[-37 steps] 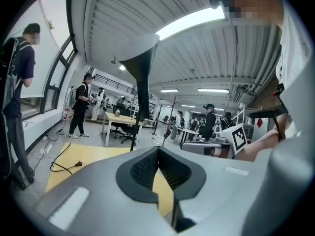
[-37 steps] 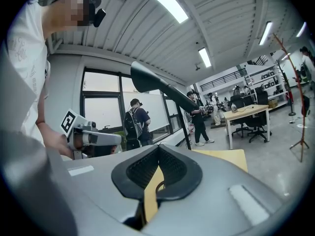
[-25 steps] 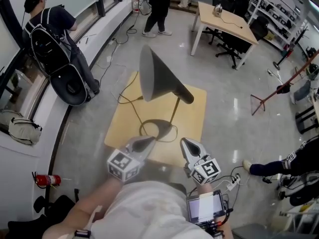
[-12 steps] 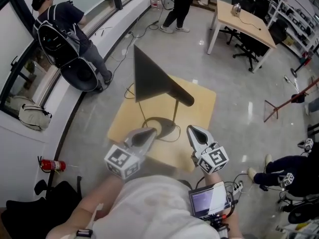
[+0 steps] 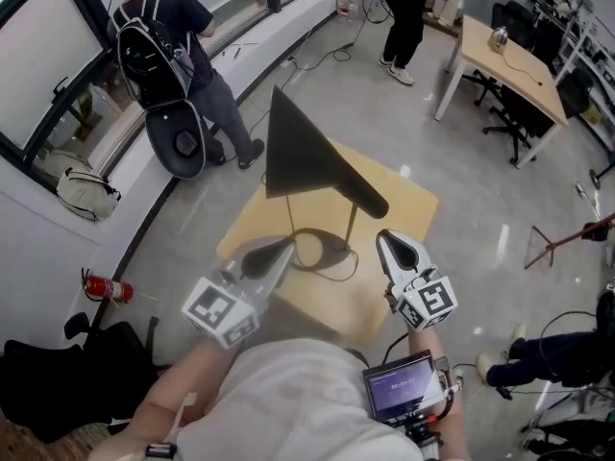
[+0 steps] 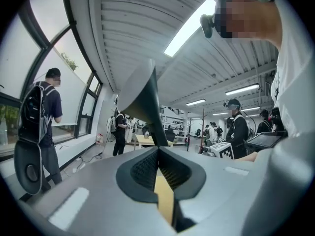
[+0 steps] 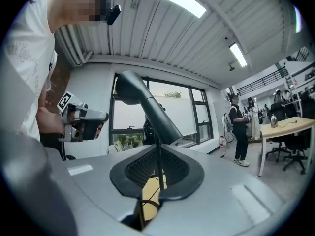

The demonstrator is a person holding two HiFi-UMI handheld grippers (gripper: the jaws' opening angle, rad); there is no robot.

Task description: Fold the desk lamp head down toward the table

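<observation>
**Presently: lamp head raised, both grippers short of it**

The dark grey desk lamp (image 5: 309,159), with its wide cone shade, thin stem and round base, stands on the small square light-wood table (image 5: 404,203). The shade sits high on the stem, its mouth turned toward the window side. A dark cable (image 5: 332,275) loops on the table beside the base.

The left gripper (image 5: 273,253) is held level over the table's near edge. Its jaws are pressed together and hold nothing.

The right gripper (image 5: 394,246) is level beside it. Its jaws are just starting to part, a sliver apart, with nothing between them. The lamp stem shows beyond the gap.

Neither gripper touches the lamp.
</observation>
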